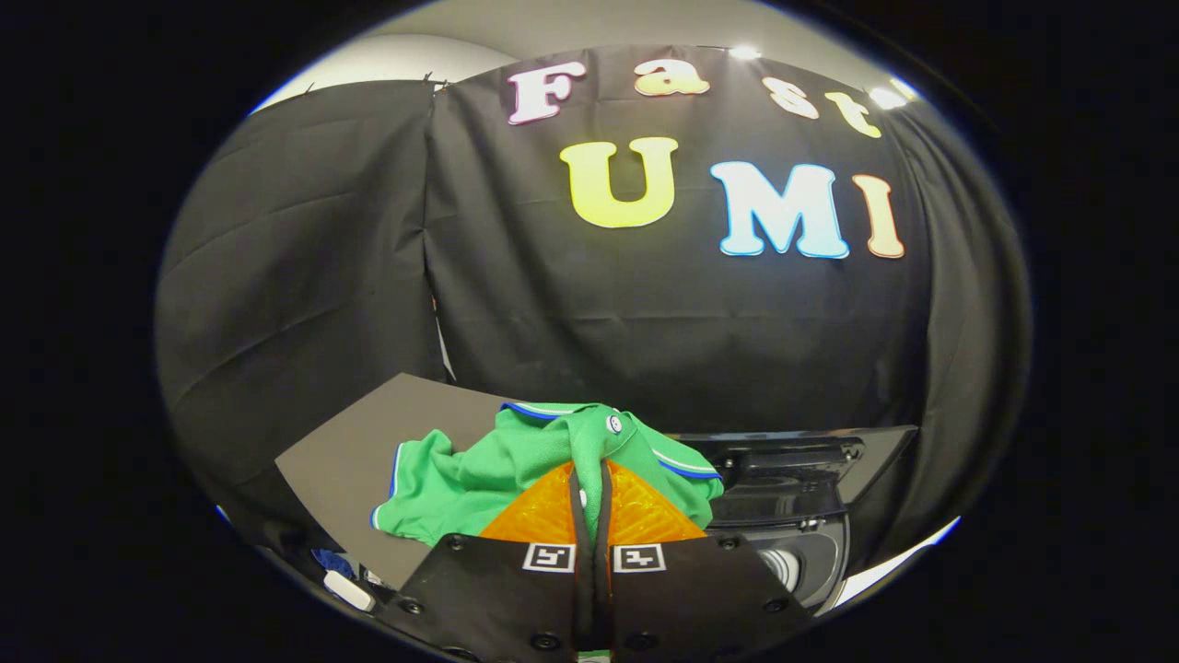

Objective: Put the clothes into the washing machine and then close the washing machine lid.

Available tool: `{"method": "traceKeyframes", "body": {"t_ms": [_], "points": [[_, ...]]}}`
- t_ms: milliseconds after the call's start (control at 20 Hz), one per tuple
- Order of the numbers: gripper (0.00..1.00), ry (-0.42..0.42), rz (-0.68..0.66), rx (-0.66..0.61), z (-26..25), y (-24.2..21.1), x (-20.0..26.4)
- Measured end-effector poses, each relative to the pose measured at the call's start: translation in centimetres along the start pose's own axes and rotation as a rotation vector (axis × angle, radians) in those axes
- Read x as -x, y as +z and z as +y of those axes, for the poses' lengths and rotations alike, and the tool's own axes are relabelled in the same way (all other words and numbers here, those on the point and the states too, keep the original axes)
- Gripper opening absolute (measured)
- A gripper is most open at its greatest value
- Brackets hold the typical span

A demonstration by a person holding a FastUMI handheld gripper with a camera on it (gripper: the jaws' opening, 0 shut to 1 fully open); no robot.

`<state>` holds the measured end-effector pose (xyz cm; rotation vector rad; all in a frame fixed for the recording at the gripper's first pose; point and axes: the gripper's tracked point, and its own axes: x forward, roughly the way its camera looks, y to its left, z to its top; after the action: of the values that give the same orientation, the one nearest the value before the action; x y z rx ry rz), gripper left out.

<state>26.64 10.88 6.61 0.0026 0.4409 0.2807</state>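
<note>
the fingers [590,497] pinch a fold of the green shirt [479,479], over the bench [350,460], left of the washing machine [792,497].

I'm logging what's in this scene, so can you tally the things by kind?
Green shirts: 1, pinched between the closed jaws of the gripper
Washing machines: 1, dark, beside the shirt, lid open
Grey boards: 1, under the shirt
Total: 3

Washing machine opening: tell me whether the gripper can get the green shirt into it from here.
Probably yes. The gripper is shut on the green shirt, lifted, and the washing machine sits just beside it with its lid up; nothing visible blocks the way.
</note>
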Motion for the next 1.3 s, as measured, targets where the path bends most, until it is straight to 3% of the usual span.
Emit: {"method": "traceKeyframes", "body": {"t_ms": [850,1300], "points": [[0.01,-0.121,0.039,-0.033,-11.6,-3.9,2.5],[0.01,-0.135,0.089,-0.031,-14.3,-8.4,2.1]]}}
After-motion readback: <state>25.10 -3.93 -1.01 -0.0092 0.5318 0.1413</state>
